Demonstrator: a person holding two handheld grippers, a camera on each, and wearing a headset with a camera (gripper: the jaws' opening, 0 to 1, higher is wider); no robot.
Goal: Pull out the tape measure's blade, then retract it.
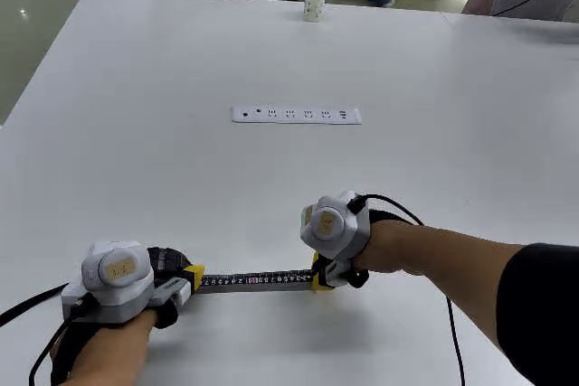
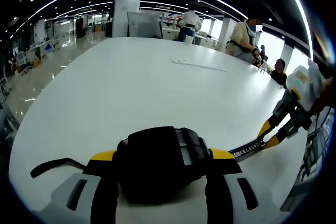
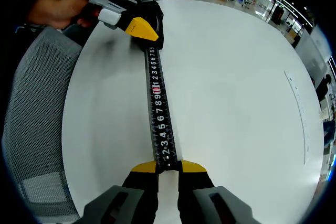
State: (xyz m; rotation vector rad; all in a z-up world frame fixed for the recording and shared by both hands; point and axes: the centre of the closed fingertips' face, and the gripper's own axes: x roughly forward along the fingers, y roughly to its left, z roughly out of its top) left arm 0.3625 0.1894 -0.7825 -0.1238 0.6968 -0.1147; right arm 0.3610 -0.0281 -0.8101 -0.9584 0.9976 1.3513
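Rounded black tape measure (image 2: 157, 174), flat numbered blade (image 3: 156, 103) out over the glossy white bench (image 1: 271, 187)
Jaws of the left gripper (image 2: 163, 155) clamp the tape measure; those of the right gripper (image 3: 168, 167) pinch the blade tip.

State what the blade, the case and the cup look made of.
Blade: likely thin coated steel, dark matte with printed white numerals; it spans straight.
Case: black plastic or rubber, slight sheen.
Cup: probably paper, matte white, too far to be sure.
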